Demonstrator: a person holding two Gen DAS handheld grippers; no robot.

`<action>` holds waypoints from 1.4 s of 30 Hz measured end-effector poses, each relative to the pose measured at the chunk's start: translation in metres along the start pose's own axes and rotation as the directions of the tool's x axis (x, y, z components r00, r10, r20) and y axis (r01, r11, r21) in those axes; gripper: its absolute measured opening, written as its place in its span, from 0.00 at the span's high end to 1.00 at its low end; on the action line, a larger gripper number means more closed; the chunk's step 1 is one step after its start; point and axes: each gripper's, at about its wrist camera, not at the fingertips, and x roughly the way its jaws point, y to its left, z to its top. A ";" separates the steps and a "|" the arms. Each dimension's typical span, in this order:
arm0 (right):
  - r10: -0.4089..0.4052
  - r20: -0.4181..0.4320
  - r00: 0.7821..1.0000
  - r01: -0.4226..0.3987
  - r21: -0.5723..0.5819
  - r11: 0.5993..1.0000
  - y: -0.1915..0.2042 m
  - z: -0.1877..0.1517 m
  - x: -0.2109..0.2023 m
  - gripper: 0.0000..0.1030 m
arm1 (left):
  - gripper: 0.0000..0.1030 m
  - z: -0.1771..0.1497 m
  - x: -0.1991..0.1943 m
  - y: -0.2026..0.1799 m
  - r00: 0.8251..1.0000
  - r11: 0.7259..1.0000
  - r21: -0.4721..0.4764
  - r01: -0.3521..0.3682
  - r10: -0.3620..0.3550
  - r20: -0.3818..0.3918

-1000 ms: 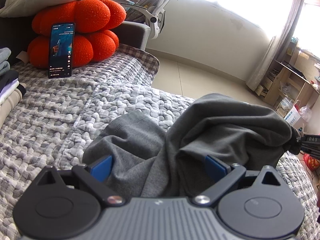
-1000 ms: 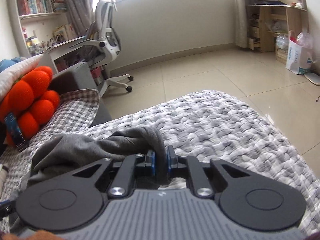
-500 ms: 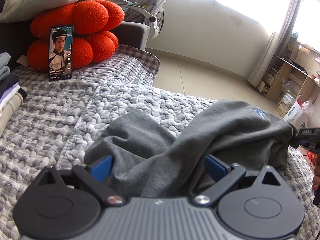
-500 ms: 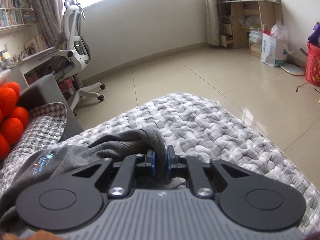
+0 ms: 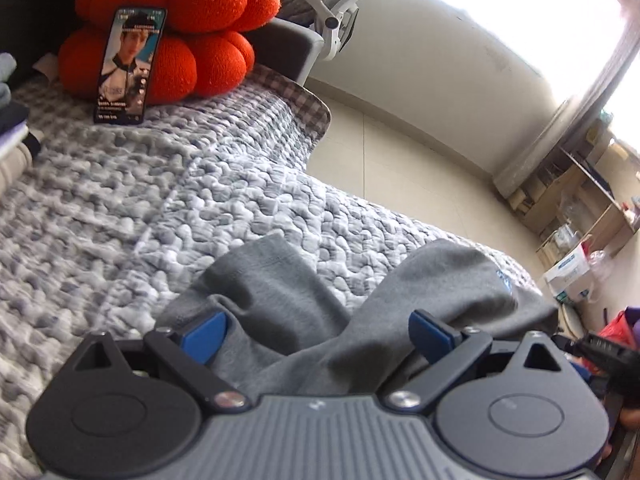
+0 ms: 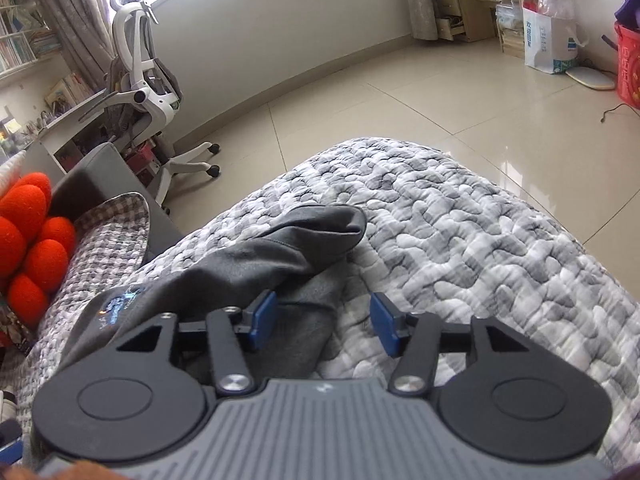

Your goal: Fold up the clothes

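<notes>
Nearest the left wrist camera, the left gripper [image 5: 318,336] has its jaws spread wide, and the grey garment [image 5: 420,312] is bunched between the two blue pads [image 5: 204,334] without either pad pressing it. The cloth rises in a ridge through the gap and drapes over the right-hand finger. A small pale blue print shows on the garment's right side.

In the right wrist view, the right gripper [image 6: 324,322] has its jaws opening. A fold of the same garment [image 6: 280,264] lies between them, against the left pad [image 6: 262,320] and clear of the right one, so it is not clamped. From there the garment runs away across the quilted grey bedspread [image 6: 460,240], ending in a dark sleeve tip near the bedspread's far rounded edge.

Farther off in the left view, a phone [image 5: 128,66] with a lit screen leans upright against an orange cushion [image 5: 180,28] at the bedspread's far left corner. Folded clothes [image 5: 10,128] are stacked at its left edge. Beyond the bed, a white office chair [image 6: 148,80] stands on the tiled floor.
</notes>
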 end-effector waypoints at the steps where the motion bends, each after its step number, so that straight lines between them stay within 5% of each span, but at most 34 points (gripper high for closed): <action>1: 0.012 -0.005 1.000 -0.012 -0.002 1.000 0.002 0.000 -0.003 0.43 | 0.05 0.001 0.003 -0.002 1.000 1.000 0.002 0.004 -0.004 0.001; 7: 0.110 -0.078 0.991 -0.110 0.001 0.994 0.014 -0.011 -0.010 0.41 | 0.07 0.015 0.020 -0.014 1.000 0.999 0.046 -0.026 0.027 -0.008; 11: 0.149 -0.150 0.977 -0.149 0.016 0.989 0.025 -0.022 -0.010 0.41 | 0.07 0.025 0.020 -0.015 0.989 0.985 0.099 -0.144 0.139 0.053; 14: 0.105 -0.148 0.983 -0.108 -0.014 0.994 0.034 -0.029 -0.011 0.41 | 0.07 0.025 0.023 -0.010 0.967 0.960 0.135 -0.247 0.236 0.093; 17: 0.059 -0.117 0.991 -0.069 -0.077 0.995 0.041 -0.035 -0.008 0.41 | 0.12 0.020 0.032 -0.007 0.965 0.953 0.156 -0.261 0.253 0.074; 20: 0.018 -0.081 0.997 -0.030 -0.153 0.988 0.046 -0.039 -0.003 0.54 | 0.25 0.012 0.042 -0.008 0.966 0.949 0.179 -0.260 0.256 0.043; 22: 0.002 -0.062 0.998 -0.013 -0.190 0.982 0.047 -0.040 0.000 0.89 | 0.50 0.006 0.046 -0.008 0.958 0.937 0.200 -0.285 0.284 0.038; 24: 0.008 -0.058 0.998 -0.019 -0.192 0.981 0.043 -0.038 0.002 0.97 | 0.57 0.003 0.044 -0.009 0.952 0.925 0.226 -0.305 0.300 0.056; 28: 0.023 -0.032 0.999 -0.028 -0.164 0.986 0.036 -0.030 -0.005 0.98 | 0.88 0.003 0.032 -0.006 0.954 0.928 0.226 -0.298 0.293 0.055; 32: 0.000 0.031 1.000 0.006 -0.170 0.985 0.024 -0.022 -0.021 0.98 | 0.92 0.002 0.014 -0.006 0.968 0.944 0.218 -0.249 0.249 0.029; 42: -0.035 0.094 0.995 0.039 -0.047 0.998 -0.015 0.000 -0.043 0.98 | 0.92 -0.006 -0.047 -0.018 0.976 0.932 0.294 -0.210 0.218 0.005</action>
